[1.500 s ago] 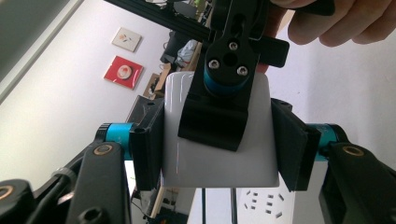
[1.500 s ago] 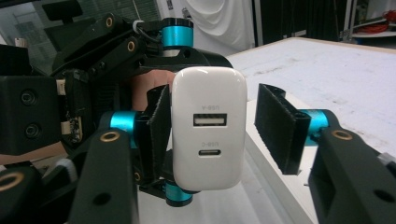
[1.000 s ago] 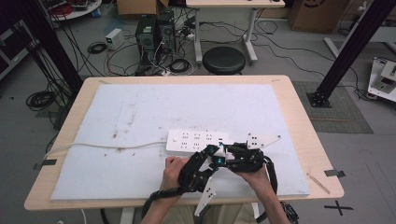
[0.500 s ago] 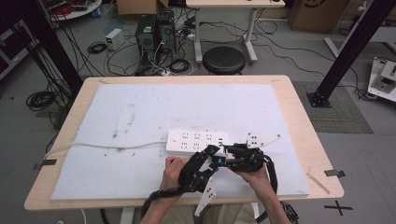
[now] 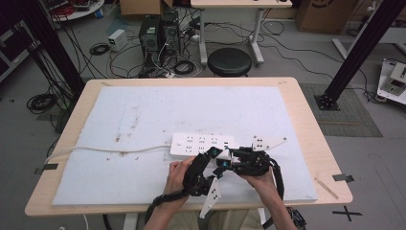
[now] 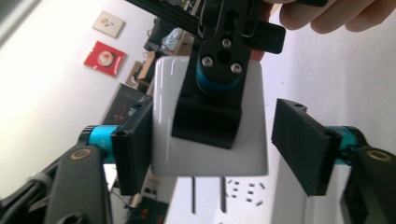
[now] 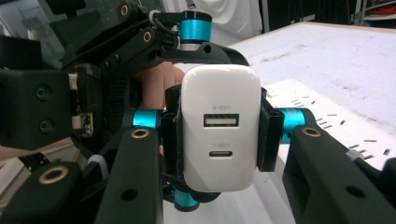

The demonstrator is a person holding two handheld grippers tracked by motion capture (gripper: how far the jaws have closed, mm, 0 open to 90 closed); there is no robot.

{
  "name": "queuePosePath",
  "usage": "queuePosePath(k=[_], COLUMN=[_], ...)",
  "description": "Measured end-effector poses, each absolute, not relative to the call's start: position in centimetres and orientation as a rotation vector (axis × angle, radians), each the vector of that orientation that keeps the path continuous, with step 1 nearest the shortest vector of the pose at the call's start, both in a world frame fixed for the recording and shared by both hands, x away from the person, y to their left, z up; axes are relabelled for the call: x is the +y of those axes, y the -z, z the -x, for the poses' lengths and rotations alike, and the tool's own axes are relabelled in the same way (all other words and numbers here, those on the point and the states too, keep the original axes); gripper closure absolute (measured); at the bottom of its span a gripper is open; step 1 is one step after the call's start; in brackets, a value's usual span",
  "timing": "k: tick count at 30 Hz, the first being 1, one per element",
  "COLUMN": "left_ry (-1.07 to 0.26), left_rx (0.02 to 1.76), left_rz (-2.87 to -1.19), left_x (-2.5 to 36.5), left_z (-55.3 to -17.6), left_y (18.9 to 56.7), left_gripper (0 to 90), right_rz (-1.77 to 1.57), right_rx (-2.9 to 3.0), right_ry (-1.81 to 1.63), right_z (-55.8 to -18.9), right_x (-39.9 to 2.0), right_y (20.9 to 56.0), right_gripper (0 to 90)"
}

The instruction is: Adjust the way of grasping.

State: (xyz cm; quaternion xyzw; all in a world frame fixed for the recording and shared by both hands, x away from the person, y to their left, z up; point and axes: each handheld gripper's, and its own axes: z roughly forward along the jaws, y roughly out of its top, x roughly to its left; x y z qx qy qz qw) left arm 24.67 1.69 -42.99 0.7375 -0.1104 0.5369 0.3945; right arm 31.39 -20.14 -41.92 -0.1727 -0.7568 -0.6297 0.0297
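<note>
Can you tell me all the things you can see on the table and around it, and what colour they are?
Power strip: one, white, on the mat near the person, cord running left.
Charger: one, white, two ports, held above the strip.
Mat: one, white, covering the table.
Table: one, light wood.
Stool: one, black, on the floor behind the table.
Computer towers: two, black, on the floor among cables.
Left gripper: one, black and blue, open around the charger.
Right gripper: one, black and blue, shut on the charger.
Hands: two, holding the grippers.
</note>
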Motion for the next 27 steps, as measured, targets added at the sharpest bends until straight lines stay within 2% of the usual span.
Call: queuePosePath(k=[5,10,16,27], left_ry=[-1.333,-1.262,-1.199,-1.013], left_rx=[-0.204,-0.166,-0.106,0.141], left_rz=[-1.845,-1.85,-1.86,-1.821], left_x=[2.0,2.3,2.9,6.5], left_z=[-24.7,-24.9,-24.8,-25.1], left_y=[42.6,42.1,41.8,40.8], left_gripper=[22.8,20.2,20.2,20.2], right_rz=[0.549,0.564,0.595,0.643], right_rx=[-2.34,-2.341,-2.355,-2.372], right_ry=[1.94,1.941,1.948,1.999], right_z=[-31.5,-31.5,-31.6,-31.6], right_x=[-20.2,-20.3,-20.5,-21.4], right_y=[41.9,41.9,41.9,41.7], right_gripper=[63.0,63.0,63.0,63.0])
